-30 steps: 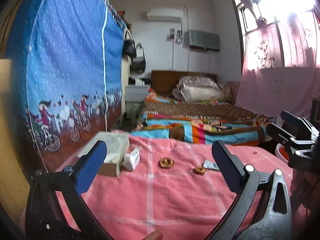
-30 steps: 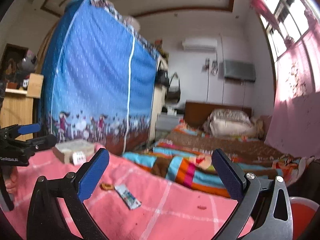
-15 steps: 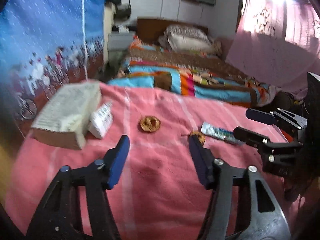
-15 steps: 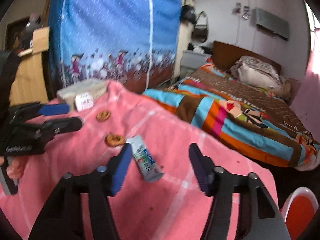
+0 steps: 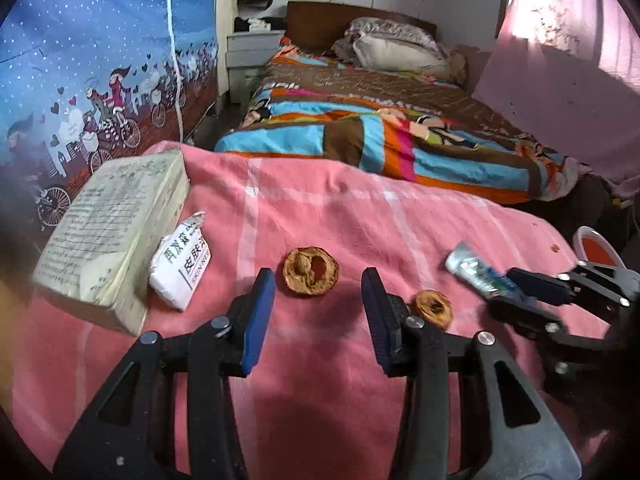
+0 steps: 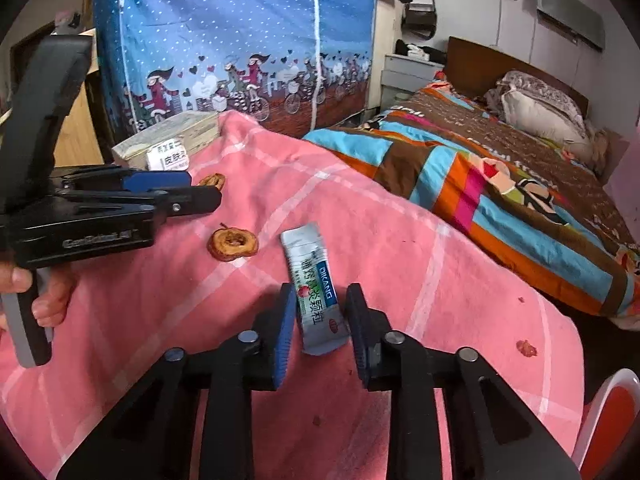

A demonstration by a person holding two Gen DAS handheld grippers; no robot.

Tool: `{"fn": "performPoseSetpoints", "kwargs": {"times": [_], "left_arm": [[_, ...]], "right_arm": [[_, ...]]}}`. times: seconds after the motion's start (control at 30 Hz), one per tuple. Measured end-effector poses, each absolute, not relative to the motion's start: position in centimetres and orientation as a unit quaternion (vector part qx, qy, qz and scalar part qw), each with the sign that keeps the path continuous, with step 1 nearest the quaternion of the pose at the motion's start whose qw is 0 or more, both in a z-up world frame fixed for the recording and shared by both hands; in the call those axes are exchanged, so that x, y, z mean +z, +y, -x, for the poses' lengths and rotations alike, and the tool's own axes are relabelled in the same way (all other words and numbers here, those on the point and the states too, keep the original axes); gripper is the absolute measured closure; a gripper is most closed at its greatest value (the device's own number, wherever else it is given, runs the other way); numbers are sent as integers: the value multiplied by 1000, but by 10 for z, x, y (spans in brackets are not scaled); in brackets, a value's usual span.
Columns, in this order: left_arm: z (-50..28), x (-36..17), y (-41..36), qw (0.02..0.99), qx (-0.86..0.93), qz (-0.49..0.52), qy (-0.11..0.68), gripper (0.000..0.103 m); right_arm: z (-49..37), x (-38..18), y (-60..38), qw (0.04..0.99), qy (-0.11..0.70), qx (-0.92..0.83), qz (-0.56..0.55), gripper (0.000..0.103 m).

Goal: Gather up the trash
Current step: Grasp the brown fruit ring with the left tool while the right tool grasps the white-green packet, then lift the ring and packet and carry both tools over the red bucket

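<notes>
Right tongs [image 6: 318, 320] narrowed around sachet [image 6: 314, 292], not yet pinching; left tongs [image 5: 318, 304] moderately apart behind dried fruit slice [image 5: 311, 271].

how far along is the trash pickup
Nothing looks collected yet. The right gripper straddles the silver sachet, jaws open. The left gripper hangs open near the larger dried fruit slice. The smaller slice and white packet remain.

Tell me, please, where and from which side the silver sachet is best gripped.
Grip the silver sachet across its narrow width at the near end, coming from the near side. It lies flat, lengthwise away from the right hand-held gripper, whose open fingers already flank it.
</notes>
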State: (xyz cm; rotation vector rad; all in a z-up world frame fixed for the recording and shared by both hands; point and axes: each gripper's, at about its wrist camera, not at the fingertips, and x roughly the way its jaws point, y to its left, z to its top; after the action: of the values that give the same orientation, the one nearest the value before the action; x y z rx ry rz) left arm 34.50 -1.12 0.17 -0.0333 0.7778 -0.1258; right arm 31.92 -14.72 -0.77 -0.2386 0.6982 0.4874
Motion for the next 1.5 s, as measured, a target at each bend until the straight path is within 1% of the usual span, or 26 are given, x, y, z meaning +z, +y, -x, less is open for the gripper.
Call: {"fn": "performPoseSetpoints", "kwargs": {"times": [0.13,0.23,0.47,0.63,0.73,0.83,0.93,1.03,1.2,1.5], "left_arm": [[-348,0,-13,921,-58,13,384,57],[-349,-1,-13,920,-64,11,386,67],[-338,4,-13,927,-62,15,369,67],[-305,23,-15,952,-63,38,297,67],[-278,37,-23,969,-67,63,228,67],[-259,48,-39,979,-70,58,183,67],[-246,57,-54,984,-77,43,155,67],[-232,69,-69,988,-87,24,126,67],[-215,89,-95,990,-104,-16,89,67],[-196,112,-147,985,-153,-62,55,67]], "right_arm": [[-319,-3,-151,911,328,225,106,83],[-323,-3,-154,911,333,224,96,84],[-318,3,-161,921,311,218,83,84],[-295,18,-172,947,239,204,72,84],[-279,27,-183,961,188,192,59,84],[-258,38,-197,975,123,183,35,84],[-238,46,-213,983,64,171,8,84],[-226,53,-228,986,31,162,-16,84],[-207,68,-248,991,-16,133,-19,84],[-179,85,-301,993,-65,72,-60,84]]}}
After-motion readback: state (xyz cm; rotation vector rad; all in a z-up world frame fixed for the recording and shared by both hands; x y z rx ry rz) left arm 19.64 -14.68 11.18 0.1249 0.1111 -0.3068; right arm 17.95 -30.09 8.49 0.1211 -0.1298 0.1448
